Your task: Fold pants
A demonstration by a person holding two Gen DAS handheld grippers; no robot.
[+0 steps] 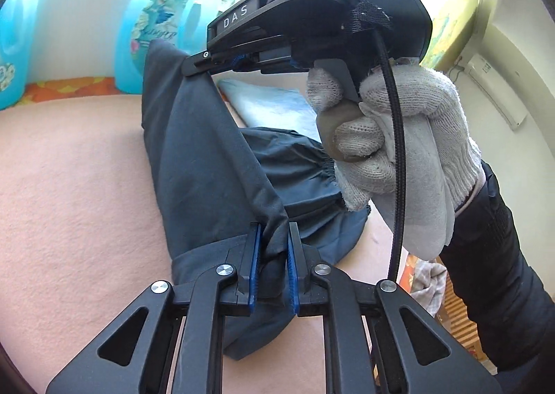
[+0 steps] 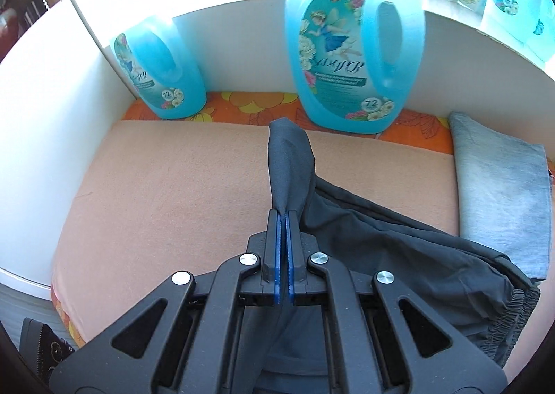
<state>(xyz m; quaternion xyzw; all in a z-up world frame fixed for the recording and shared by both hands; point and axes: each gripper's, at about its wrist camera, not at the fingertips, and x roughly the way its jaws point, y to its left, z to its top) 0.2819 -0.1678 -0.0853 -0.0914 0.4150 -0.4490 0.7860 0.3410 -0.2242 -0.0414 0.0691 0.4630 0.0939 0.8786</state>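
1. Two grippers pinch one pair of dark grey-blue pants (image 1: 208, 158), lifting its cloth off a peach blanket (image 1: 76, 186).
2. Left gripper (image 1: 274, 238): blue pads nearly together, a bunched fold of fabric clamped between them.
3. Right gripper (image 2: 284, 220): pads pressed together on a thin edge; cloth stands up beyond the tips. A white-gloved hand (image 1: 392, 151) holds it.
4. Pants (image 2: 399, 238): smooth, matte fabric, draped in creases; gathered elastic waistband (image 2: 513, 317) lies at near right on the blanket.
5. Background: two blue detergent jugs (image 2: 353, 57) at far edge; folded grey cloth (image 2: 503, 193) at right.
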